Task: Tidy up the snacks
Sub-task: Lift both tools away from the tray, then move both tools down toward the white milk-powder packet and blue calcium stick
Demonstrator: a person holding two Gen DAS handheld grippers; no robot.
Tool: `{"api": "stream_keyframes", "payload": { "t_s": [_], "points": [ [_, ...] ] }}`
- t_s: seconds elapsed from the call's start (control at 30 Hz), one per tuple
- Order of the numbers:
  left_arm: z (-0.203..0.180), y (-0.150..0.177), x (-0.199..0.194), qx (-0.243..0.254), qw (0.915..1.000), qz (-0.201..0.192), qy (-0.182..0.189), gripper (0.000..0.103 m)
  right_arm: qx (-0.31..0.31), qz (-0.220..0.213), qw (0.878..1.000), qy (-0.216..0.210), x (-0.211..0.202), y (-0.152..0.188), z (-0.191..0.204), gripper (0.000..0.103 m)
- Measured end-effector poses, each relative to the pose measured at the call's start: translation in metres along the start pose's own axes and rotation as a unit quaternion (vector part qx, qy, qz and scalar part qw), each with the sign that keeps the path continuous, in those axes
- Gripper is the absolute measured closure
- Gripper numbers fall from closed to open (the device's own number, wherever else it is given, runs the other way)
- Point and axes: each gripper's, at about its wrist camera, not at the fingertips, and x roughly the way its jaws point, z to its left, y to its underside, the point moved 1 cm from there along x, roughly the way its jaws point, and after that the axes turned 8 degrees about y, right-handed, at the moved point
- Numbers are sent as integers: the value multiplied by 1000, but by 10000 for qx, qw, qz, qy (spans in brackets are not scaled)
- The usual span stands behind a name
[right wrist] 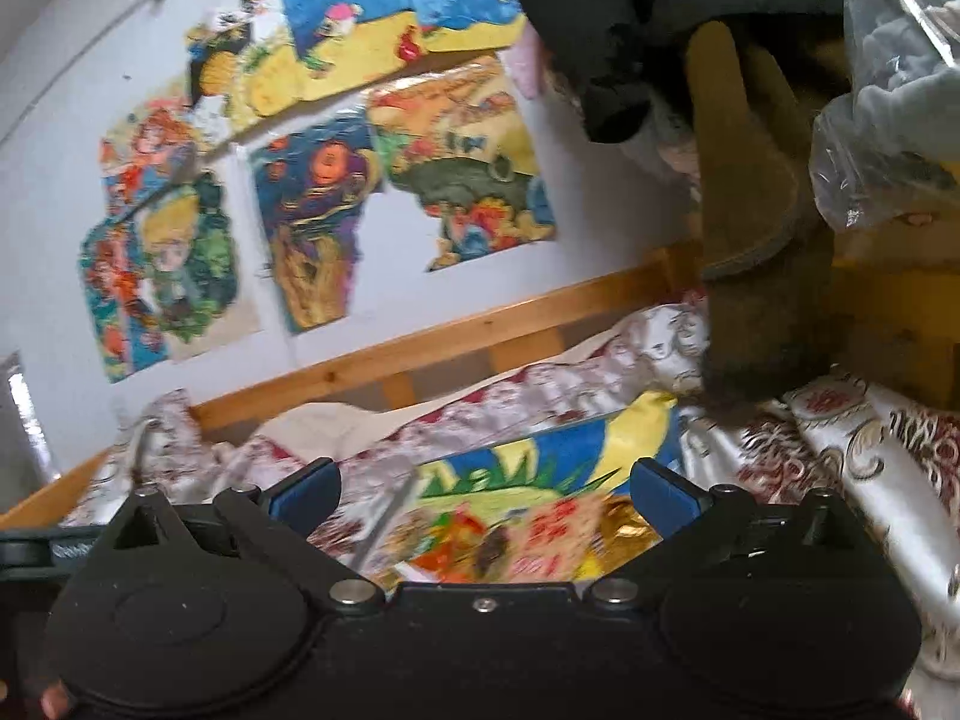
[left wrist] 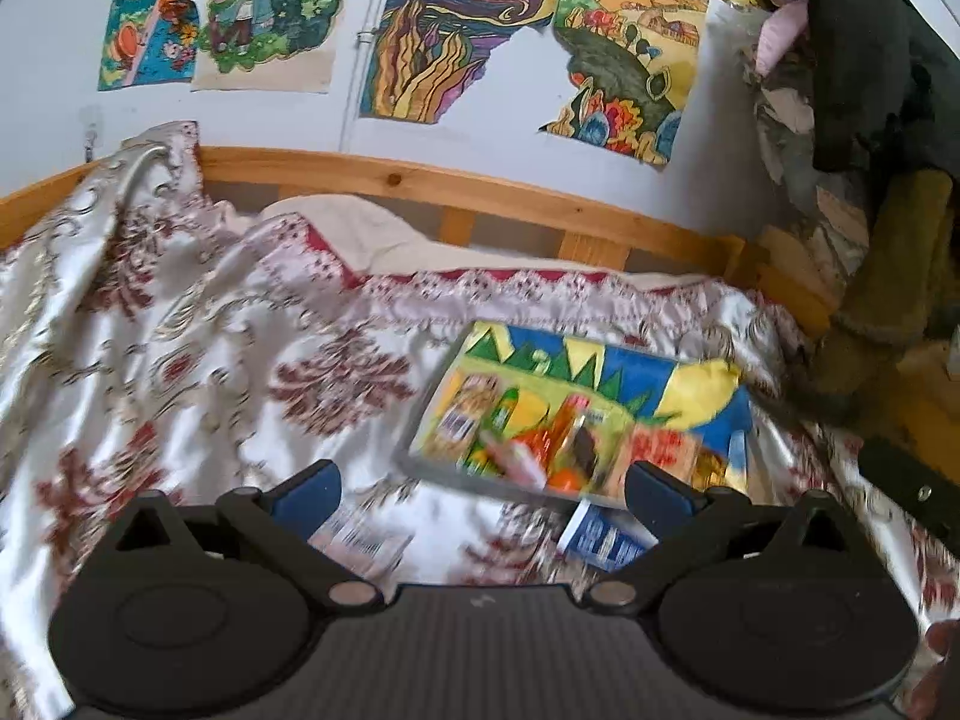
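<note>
The snacks [left wrist: 528, 438] lay heaped on a tray [left wrist: 606, 360] with a painted bottom, which rested on the patterned bedspread [left wrist: 180, 312] toward the right edge of the bed, short of the wooden bed rail [left wrist: 480, 186]. In the left wrist view, going left to right, a pale flat packet [left wrist: 360, 540] lay on the bedspread just off the tray's near left corner, and a blue packet [left wrist: 606, 540] lay against the tray's near edge, both outside it. The left gripper [left wrist: 483, 492] stood with its jaws spread wide and nothing between them, above these two loose packets. The right gripper [right wrist: 483, 495] was likewise spread and empty, held over the near right part of the tray, above a red-printed packet [right wrist: 552, 534] and a gold foil packet [right wrist: 624, 525]. Several risks followed from this arrangement. The bedspread was soft, glossy and creased, so a downward press would probably sink and tilt the tray, letting the pile slide toward the near edge. The flat packets offered little height, so closing jaws could pinch cloth along with the wrapper. Both views were motion-blurred, which made individual wrappers hard to separate. Both grippers stood close together over one small area, so they could collide. The left view alone showed the two packets outside the tray and a dark edge of the right gripper at far right; the right view alone showed the gold foil clearly, a clear plastic bag [right wrist: 894, 90] at upper right, and brown furniture [right wrist: 756, 192] beyond the tray.
</note>
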Motion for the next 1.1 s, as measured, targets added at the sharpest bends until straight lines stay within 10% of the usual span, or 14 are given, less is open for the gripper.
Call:
{"api": "stream_keyframes", "payload": {
  "t_s": [1.1],
  "points": [
    [34,90,-142,-40,9956,212,-910,0,-873,826,9927,-50,-121,56,24,1]
  ]
}}
